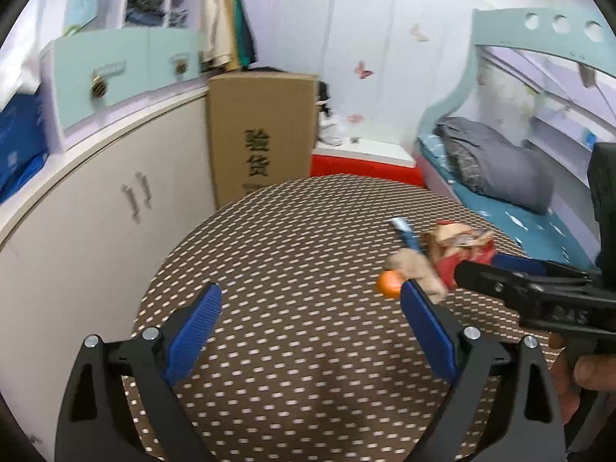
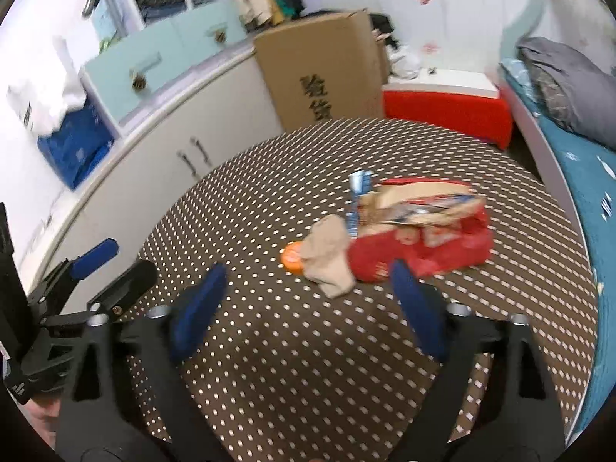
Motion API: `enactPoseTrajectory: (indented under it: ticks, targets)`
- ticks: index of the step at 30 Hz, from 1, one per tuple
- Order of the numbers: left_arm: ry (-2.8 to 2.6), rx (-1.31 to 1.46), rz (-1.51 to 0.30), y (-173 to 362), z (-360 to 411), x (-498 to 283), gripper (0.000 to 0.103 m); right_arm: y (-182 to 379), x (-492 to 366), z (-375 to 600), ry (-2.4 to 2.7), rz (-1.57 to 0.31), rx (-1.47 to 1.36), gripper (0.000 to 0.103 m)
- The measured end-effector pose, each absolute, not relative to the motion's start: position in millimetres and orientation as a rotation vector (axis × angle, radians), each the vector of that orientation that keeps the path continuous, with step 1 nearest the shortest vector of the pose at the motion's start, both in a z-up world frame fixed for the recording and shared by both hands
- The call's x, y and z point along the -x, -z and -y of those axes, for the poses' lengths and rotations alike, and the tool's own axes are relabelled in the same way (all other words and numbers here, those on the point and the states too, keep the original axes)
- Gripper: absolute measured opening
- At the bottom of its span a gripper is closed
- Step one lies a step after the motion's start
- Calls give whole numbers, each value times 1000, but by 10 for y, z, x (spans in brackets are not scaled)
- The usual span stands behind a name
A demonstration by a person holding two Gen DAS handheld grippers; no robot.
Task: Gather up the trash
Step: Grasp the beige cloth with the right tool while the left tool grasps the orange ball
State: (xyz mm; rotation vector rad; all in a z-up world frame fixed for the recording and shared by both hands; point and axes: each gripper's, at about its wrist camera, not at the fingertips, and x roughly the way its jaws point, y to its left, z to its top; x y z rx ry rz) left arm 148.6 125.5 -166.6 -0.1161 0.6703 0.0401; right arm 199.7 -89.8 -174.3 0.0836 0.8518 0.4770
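Observation:
A small heap of trash lies on a round table with a brown dotted cloth (image 2: 269, 346). It holds a red snack bag (image 2: 423, 242), a beige crumpled paper (image 2: 331, 258), an orange cap or peel (image 2: 291, 258) and a blue-white wrapper (image 2: 358, 196). In the left wrist view the red bag (image 1: 462, 250), beige paper (image 1: 417, 265), orange piece (image 1: 389, 284) and blue wrapper (image 1: 406, 233) lie at the right. My left gripper (image 1: 310, 308) is open and empty over the table (image 1: 269, 254), left of the heap. My right gripper (image 2: 308, 285) is open and empty, just short of the heap.
A tall cardboard box (image 2: 323, 73) stands behind the table beside a beige cabinet (image 2: 161, 161). A red and white stool or box (image 2: 446, 111) sits at the back. A bed with a grey blanket (image 2: 558, 88) runs along the right.

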Motion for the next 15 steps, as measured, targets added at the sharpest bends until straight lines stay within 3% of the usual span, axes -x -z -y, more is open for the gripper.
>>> enactPoseTrajectory:
  ticks: [7,8,9,14,15]
  targets:
    - [-84,153,-719,1844,-1473,-1530,92,1918,-2261,606,-497,-877,-11,48]
    - [-85,150,-723,1854,-1478,-1545,92,1959,-2298,588,-480,-880,7,38]
    - [-84,146,-725,1859,-1473,-1558,92,1998,-2335,577,-457,-886,22,34]
    - [-55,121,-731,1876,-1375,-1642,92,2208,-2406,576,-388,-912,74,31]
    - [-47,115,-732,1883,-1353,-1659,92,2213,-2394,594,-388,-910,73,24]
